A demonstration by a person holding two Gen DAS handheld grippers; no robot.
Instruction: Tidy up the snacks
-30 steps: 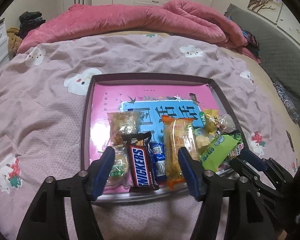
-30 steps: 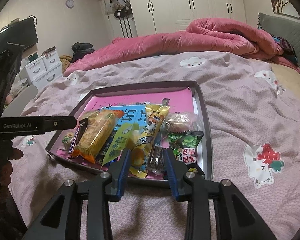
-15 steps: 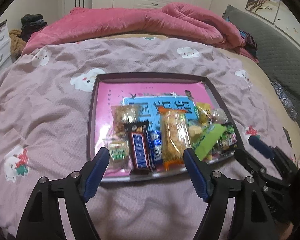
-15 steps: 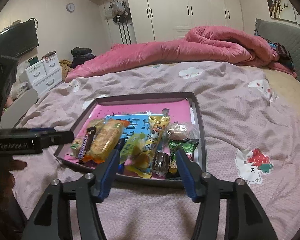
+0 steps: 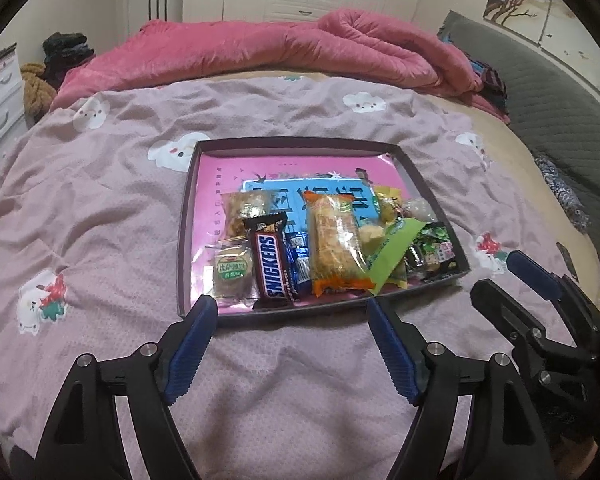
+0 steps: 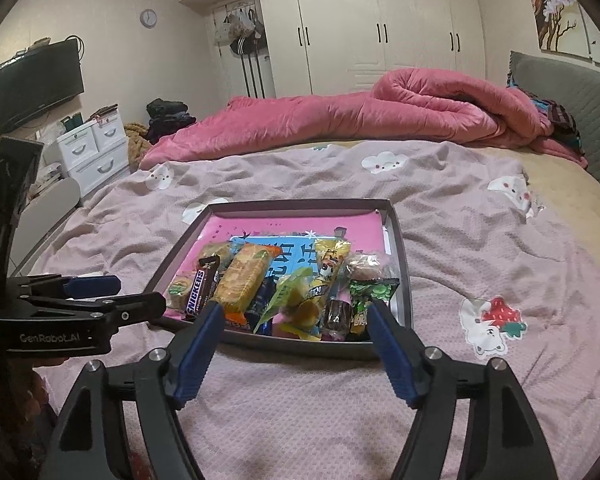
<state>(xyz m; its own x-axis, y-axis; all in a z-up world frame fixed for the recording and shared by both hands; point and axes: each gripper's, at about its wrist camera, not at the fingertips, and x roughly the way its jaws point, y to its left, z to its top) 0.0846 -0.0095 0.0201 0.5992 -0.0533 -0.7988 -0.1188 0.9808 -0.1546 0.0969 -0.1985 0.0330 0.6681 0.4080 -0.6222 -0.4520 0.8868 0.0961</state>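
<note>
Both claws, left gripper (image 5: 290,322) and right gripper (image 6: 296,320), gape empty, having just widened; snacks (image 5: 332,240) lie in the tray (image 5: 296,145) at twelve o'clock, some wrappers perhaps overlapping.

both wrist views look down, close (sharing the tray (image 5: 428,184)).

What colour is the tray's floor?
Bright pink with a blue printed panel; the tray shows best in the left wrist view.
</note>
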